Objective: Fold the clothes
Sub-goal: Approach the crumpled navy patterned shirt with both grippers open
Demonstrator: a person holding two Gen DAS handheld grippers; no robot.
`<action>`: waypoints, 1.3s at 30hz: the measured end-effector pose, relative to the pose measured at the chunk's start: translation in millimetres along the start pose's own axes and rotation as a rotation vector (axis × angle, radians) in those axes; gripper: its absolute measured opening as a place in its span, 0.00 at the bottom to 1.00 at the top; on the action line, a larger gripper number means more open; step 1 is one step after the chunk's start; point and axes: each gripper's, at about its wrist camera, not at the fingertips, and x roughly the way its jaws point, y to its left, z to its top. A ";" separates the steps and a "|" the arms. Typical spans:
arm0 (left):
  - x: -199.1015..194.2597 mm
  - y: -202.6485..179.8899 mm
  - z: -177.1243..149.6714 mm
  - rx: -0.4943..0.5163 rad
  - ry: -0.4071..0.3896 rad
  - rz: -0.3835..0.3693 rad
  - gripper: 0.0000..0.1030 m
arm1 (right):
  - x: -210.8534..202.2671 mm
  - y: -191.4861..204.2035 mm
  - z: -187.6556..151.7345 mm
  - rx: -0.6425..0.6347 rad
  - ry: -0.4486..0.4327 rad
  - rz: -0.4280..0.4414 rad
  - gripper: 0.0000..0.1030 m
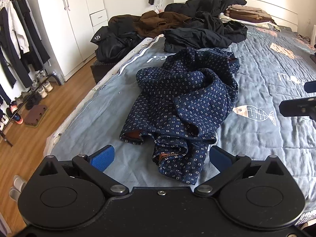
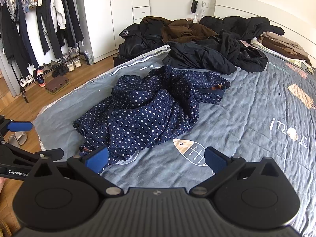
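Crumpled navy shirt with a small white square print (image 1: 183, 106) lies in a heap on the grey-blue quilted bedspread (image 1: 266, 148), near the bed's foot end, sleeves and hem bunched, an orange-brown lining showing at a cuff. Left gripper (image 1: 161, 158), black frame with blue ribbed pads, hovers low over the bedspread with its fingers spread wide; the near edge of the shirt runs between them, not pinched. In the left wrist view the shirt fills the centre, stretching toward 12 o'clock. Right gripper (image 2: 156, 159) also stands spread apart, holding nothing; its left pad sits just beside the shirt's lower edge at 9 o'clock, contact unclear. A printed fish-skeleton motif (image 2: 190, 151) on the bedspread lies between the right gripper's fingers. Pile of black and brown garments (image 2: 207, 45) sits at 12 o'clock, well apart from the shirt, toward the white headboard (image 2: 256, 9). Clothes rack with hanging dark garments (image 2: 35, 19) stands at 10 o'clock on the wooden floor (image 2: 79, 79), shoes beneath.
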 end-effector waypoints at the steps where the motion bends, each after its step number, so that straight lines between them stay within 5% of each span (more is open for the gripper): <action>1: -0.1 -0.5 0.1 0.000 -0.004 0.000 1.00 | 0.3 -0.7 0.5 -0.005 -0.004 -0.006 1.00; 10: 0.9 -3.4 0.6 0.011 -0.020 -0.001 1.00 | 0.5 0.3 2.5 0.005 0.001 -0.012 1.00; 20: 27.9 15.0 -8.3 -0.102 -0.002 -0.037 1.00 | 5.0 -6.0 3.3 0.011 0.008 -0.001 1.00; 29: 46.3 1.1 -4.2 0.017 0.012 -0.012 1.00 | 16.8 -15.6 0.2 0.040 0.021 0.010 1.00; 39: 43.7 -9.0 -1.6 0.029 0.014 -0.065 1.00 | 29.8 -15.1 2.8 0.037 0.038 0.026 1.00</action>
